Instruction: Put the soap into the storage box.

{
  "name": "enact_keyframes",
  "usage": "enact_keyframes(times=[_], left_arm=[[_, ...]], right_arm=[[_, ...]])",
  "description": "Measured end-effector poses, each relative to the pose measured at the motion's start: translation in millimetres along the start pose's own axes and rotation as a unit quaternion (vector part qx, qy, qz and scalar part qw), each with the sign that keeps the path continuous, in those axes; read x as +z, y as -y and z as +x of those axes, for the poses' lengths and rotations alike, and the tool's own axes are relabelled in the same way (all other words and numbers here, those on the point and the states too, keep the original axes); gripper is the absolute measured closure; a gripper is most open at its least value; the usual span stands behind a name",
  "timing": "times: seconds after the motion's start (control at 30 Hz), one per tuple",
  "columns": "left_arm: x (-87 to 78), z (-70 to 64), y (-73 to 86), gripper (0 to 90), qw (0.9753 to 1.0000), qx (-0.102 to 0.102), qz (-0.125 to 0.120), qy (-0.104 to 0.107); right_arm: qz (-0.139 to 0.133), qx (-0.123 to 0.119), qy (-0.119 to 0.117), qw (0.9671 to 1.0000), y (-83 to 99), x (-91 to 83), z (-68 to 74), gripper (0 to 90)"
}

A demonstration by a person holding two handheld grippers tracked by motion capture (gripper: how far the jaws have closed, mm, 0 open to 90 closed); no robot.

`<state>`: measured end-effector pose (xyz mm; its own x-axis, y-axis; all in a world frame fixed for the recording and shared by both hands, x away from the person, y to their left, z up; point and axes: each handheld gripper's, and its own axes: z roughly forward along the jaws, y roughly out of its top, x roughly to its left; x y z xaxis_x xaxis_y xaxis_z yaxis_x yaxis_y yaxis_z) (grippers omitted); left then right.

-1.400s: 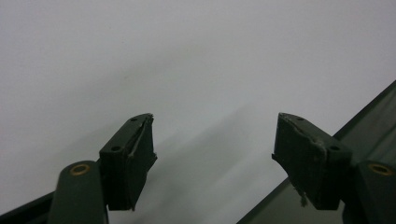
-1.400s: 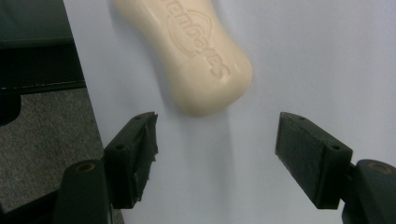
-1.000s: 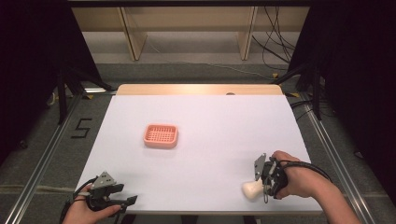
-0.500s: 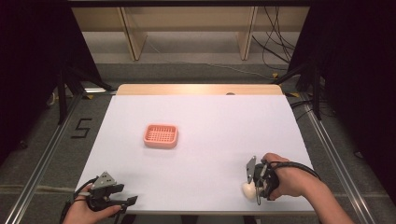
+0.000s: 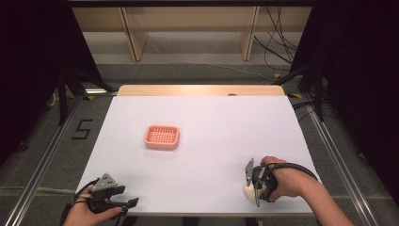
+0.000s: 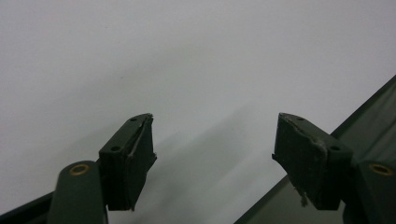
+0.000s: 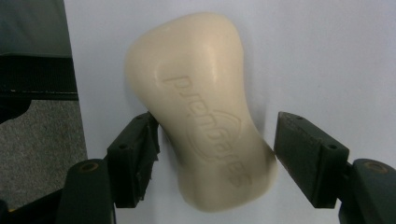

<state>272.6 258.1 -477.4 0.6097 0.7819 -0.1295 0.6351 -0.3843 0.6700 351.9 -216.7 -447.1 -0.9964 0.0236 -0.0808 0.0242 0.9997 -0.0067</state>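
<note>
A cream, waisted bar of soap (image 7: 205, 116) with raised lettering lies on the white table near its front right edge. My right gripper (image 7: 215, 130) is open and straddles its narrow middle; the left jaw touches the bar and the right jaw stands just off it. From above, the right gripper (image 5: 254, 184) covers most of the soap (image 5: 246, 192). My left gripper (image 5: 127, 203) is open at the front left corner, with nothing between its jaws (image 6: 215, 135). A pink slotted basket (image 5: 162, 136) stands left of centre.
The white table top (image 5: 226, 127) ends in a wooden strip at the far side. Its front edge runs close beside both grippers, with dark floor (image 7: 42, 140) beyond it. Shelving and cables stand behind the table.
My right gripper has moved left and down over the soap, so its jaws now sit on either side of the bar. The left gripper has not moved.
</note>
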Motion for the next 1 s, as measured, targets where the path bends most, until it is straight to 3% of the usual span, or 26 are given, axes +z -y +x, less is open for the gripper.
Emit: enact_keyframes(times=[0.2, 0.23, 0.33, 0.43, 0.53, 0.6, 0.63, 0.7, 0.8, 0.9, 1.0], left_arm=[[-0.6, -0.1, 0.0, 28.1, 1.0, 0.001, 0.001, 0.002], [-0.5, -0.1, 0.0, 28.0, 1.0, 0.001, 0.001, 0.002], [-0.6, -0.3, 0.0, 28.1, 1.0, 0.001, 0.002, 0.002], [-0.3, -0.3, 0.0, 28.1, 1.0, 0.001, 0.001, 0.002], [0.3, -1.7, 0.5, 28.1, 0.9999, -0.012, 0.003, 0.004], [-0.8, -1.0, 0.4, 28.1, 0.9999, -0.004, 0.008, 0.01], [0.3, -2.0, 0.6, 28.1, 0.9999, -0.012, 0.002, 0.007], [-0.7, -1.3, 0.4, 28.1, 0.9999, -0.006, 0.006, 0.009], [0.5, -2.1, 0.5, 28.1, 0.9999, -0.012, 0.001, 0.005], [0.2, -0.6, 0.0, 28.0, 1.0, 0.004, 0.0, 0.003], [0.8, -2.2, 0.6, 28.0, 0.9999, -0.012, 0.002, 0.005]], right_arm=[[0.003, 0.008, -0.007, 0.9999, 0.6, 3.8, -1.5, 33.7], [0.017, 0.036, -0.014, 0.9991, 0.6, 2.9, 1.8, 34.2], [0.019, 0.042, -0.014, 0.9988, 0.1, 4.7, 1.8, 36.0], [0.004, 0.021, -0.016, 0.9996, 0.1, 7.7, -1.7, 37.7], [0.002, 0.021, -0.017, 0.9996, 0.4, 8.5, -1.9, 38.8], [0.003, 0.034, -0.021, 0.9992, 0.7, 7.8, -2.0, 41.0], [0.002, 0.039, -0.02, 0.999, 1.1, 7.8, -1.7, 41.9], [-0.002, 0.046, -0.027, 0.9986, 2.3, 7.9, -2.5, 44.4], [-0.008, 0.066, -0.03, 0.9974, 3.6, 7.8, -2.4, 47.3], [-0.009, 0.09, -0.031, 0.9954, 4.6, 7.0, -1.8, 48.8], [-0.017, 0.101, -0.032, 0.9943, 6.1, 7.1, -1.8, 49.1]])
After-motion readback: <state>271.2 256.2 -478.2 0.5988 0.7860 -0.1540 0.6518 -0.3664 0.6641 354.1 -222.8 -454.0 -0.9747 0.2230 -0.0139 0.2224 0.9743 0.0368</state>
